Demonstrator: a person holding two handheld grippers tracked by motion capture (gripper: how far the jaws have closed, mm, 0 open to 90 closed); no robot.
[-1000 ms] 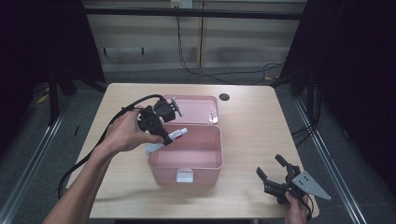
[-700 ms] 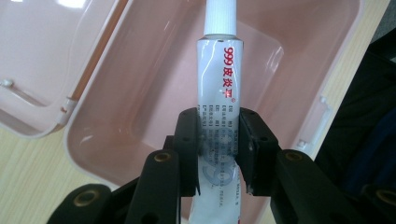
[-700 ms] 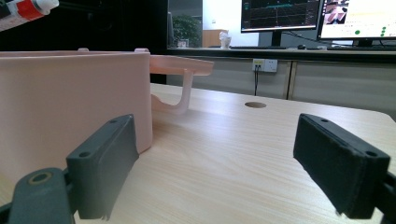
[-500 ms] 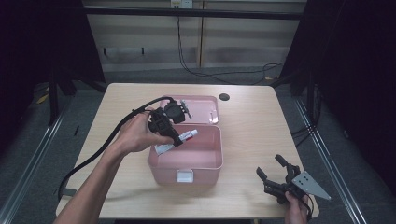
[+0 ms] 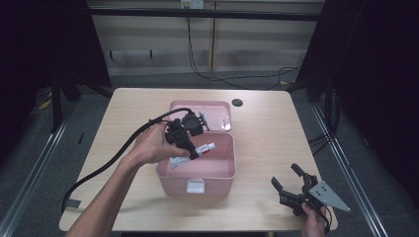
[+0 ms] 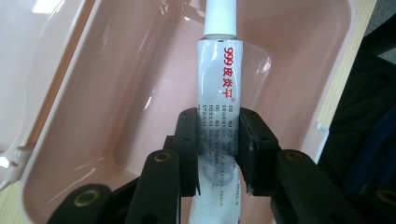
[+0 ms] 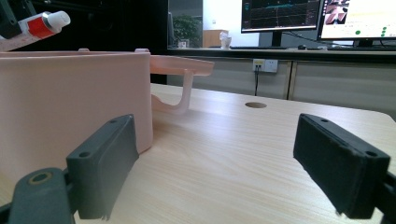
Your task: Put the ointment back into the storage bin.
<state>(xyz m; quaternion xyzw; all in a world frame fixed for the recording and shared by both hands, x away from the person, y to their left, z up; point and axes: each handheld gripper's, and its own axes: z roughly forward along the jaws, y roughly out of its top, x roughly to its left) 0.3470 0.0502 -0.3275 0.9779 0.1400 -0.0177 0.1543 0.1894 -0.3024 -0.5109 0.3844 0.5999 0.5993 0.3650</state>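
Clamping the white ointment tube with red lettering [image 6: 219, 116] by its lower half, the left gripper [image 5: 190, 150] holds it above the open pink plastic box [image 5: 220, 173]. Released here, it could bounce (cap [image 6: 219, 16] leading). The right gripper [image 5: 291, 185] rests open on the table, well apart.

One tube [image 6: 218, 88], one pink box [image 5: 225, 175] with one open lid [image 5: 220, 109], two grippers: left [image 5: 193, 154], right [image 5: 289, 181]; one table [image 5: 267, 133].
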